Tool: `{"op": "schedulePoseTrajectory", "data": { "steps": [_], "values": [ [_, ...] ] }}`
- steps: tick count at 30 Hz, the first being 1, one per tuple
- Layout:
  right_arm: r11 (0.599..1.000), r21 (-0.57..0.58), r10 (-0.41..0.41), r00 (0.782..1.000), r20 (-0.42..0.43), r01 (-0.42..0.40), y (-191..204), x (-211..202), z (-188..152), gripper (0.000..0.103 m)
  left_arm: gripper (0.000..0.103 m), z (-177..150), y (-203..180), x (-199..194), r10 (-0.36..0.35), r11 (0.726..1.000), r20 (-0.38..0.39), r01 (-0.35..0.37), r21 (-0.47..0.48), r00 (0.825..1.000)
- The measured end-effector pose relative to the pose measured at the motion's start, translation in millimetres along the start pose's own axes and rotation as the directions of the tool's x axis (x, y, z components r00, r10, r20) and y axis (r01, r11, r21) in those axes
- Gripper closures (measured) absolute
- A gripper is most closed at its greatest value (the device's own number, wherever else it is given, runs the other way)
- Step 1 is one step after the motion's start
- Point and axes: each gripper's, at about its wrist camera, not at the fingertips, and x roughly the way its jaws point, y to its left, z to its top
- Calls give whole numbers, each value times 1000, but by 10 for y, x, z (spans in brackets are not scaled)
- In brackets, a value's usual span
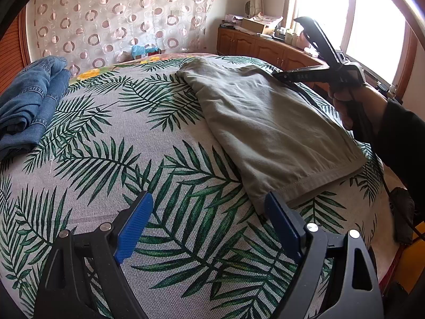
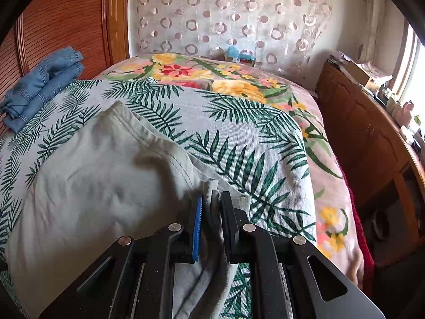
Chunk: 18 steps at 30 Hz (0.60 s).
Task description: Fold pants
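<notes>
Item 1: grey-green pants (image 1: 268, 122), folded into a flat oblong, lying on the bed (image 1: 148, 138) toward its right side; hemmed edge nearest the left wrist camera, far end reaching toward the cabinets.

Item 2: left hand-held gripper (image 1: 208, 212), fingers spread wide apart, nothing between them. Its right blue pad (image 1: 281, 226) sits just beside the near hem corner of the pants; whether it touches cannot be told.

Item 3: right hand-held gripper (image 2: 211, 212), fingers drawn together and clamped on a bunched edge of the pants (image 2: 106, 186), cloth trailing down between them. In the left wrist view it shows at the pants' far right edge (image 1: 318, 61), held in the person's right hand (image 1: 353, 106).

Item 4: blue jeans (image 1: 29, 101), folded, at the bed's far left, well apart from the pants.

Item 5: palm-leaf bedspread over the bed; a floral blanket (image 2: 239, 79) at the far end.

Item 6: wooden cabinets (image 1: 255, 45) along the right wall under a bright window (image 1: 372, 21); circle-patterned curtain (image 1: 119, 13) on the far wall.
</notes>
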Motion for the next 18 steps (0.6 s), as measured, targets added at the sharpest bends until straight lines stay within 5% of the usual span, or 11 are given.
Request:
{"op": "schedulePoseTrajectory", "data": {
  "steps": [12,18],
  "values": [
    [993,65,-99,995,21,97,-229,-128,-2,97,16,15,4,-43,-13,999,12,13,-29,1000],
    [992,101,-74,997,28,71,-211,-61,-36,97,16,7,-36,-42,-16,1000,7,16,-14,1000]
  ]
}}
